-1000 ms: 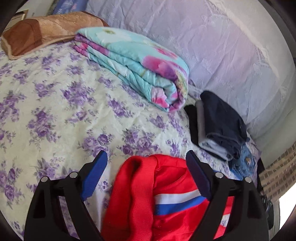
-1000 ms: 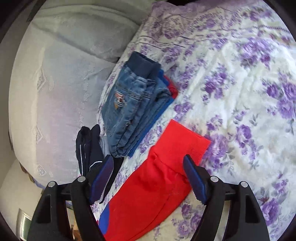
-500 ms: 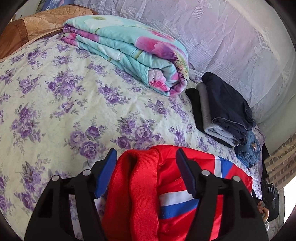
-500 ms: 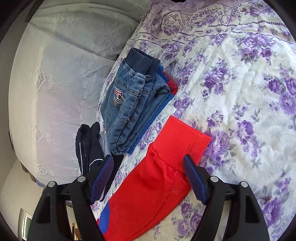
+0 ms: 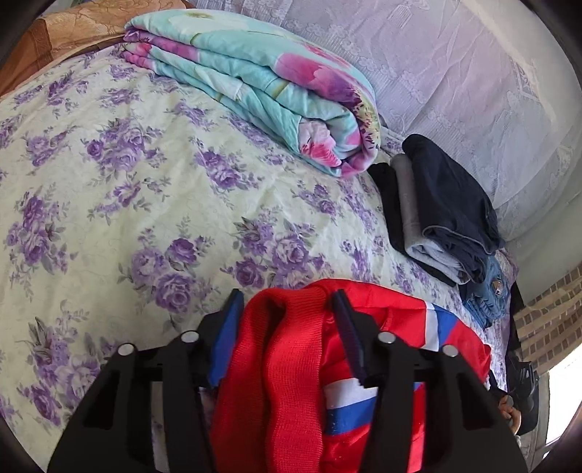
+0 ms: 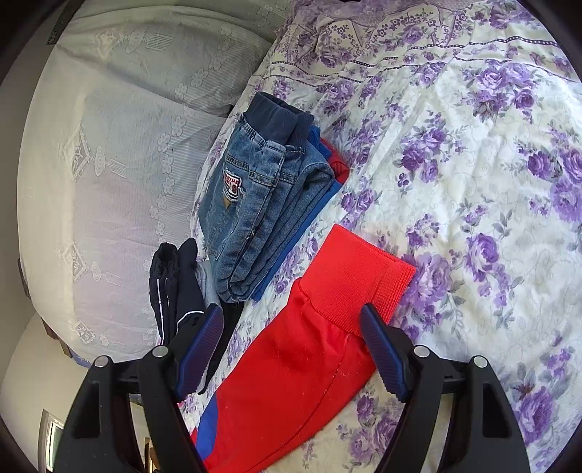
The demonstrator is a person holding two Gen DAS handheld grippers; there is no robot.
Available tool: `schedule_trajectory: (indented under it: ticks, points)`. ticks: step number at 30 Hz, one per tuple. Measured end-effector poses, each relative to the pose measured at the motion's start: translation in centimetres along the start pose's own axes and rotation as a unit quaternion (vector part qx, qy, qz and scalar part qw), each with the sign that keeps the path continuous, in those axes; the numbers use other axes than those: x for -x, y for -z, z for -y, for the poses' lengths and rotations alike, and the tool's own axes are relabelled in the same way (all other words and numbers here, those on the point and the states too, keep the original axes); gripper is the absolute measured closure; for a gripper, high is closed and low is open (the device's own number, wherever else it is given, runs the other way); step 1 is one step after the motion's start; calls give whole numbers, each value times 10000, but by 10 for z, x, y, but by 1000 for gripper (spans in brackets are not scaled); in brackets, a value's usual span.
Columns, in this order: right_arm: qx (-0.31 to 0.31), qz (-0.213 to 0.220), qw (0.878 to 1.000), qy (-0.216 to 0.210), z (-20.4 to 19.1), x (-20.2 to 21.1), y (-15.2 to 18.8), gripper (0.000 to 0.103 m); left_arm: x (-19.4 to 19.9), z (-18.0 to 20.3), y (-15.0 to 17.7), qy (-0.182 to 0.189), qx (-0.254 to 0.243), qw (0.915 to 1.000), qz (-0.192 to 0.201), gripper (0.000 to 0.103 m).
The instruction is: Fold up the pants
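The red pants (image 5: 287,364), with a white and blue stripe, lie on the flowered bedspread (image 5: 145,182). In the left wrist view their ribbed waistband is bunched up between the blue pads of my left gripper (image 5: 287,327). Its jaws are closing, and both pads touch the fabric. In the right wrist view the pants' leg (image 6: 291,382) runs toward me, ending in a ribbed red cuff (image 6: 349,280). My right gripper (image 6: 291,345) stands open just above that leg, one finger on each side, with nothing gripped.
A folded turquoise and pink quilt (image 5: 254,83) lies at the back. Folded dark clothes (image 5: 447,203) and folded jeans (image 6: 262,196) sit along the bed's edge, next to a white lace cover (image 6: 109,145). A brown pillow (image 5: 72,25) is at the far left.
My left gripper's jaws have come together from wide apart onto the red waistband, and the gripper has sunk closer to it. The right gripper has kept still and open.
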State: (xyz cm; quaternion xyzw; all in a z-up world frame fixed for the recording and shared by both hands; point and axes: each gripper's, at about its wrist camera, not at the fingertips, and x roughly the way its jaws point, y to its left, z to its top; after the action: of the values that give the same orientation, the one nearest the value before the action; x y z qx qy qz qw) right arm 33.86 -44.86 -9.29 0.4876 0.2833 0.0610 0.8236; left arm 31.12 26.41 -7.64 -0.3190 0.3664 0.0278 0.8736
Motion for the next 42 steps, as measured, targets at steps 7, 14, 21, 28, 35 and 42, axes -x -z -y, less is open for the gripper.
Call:
schedule_trajectory:
  ticks: [7,14,21,28,35,42]
  points:
    - [-21,4,10000,-19,-1,1,1,25,7,-1,0,222,47,9996,149,83]
    - [91,148,9997,-175,-14,15,-1,25,8,-1,1,225,74,9996,128,81]
    - [146,232,9995,-166,-17,24,-3,25,4,5,3,130,-109,9998,41,68]
    - [242,59,9997,-2,-27,29,-21,25,6,-2,2,293,51,9995,41,84]
    - [998,-784,9883,842,-18,17,-69,25,5,-6,2,265,134,9996,12,84]
    - [1352,-1422,9772,815,-14,-29,-80,31,-4,-12,0,318,308,9990,-71,82]
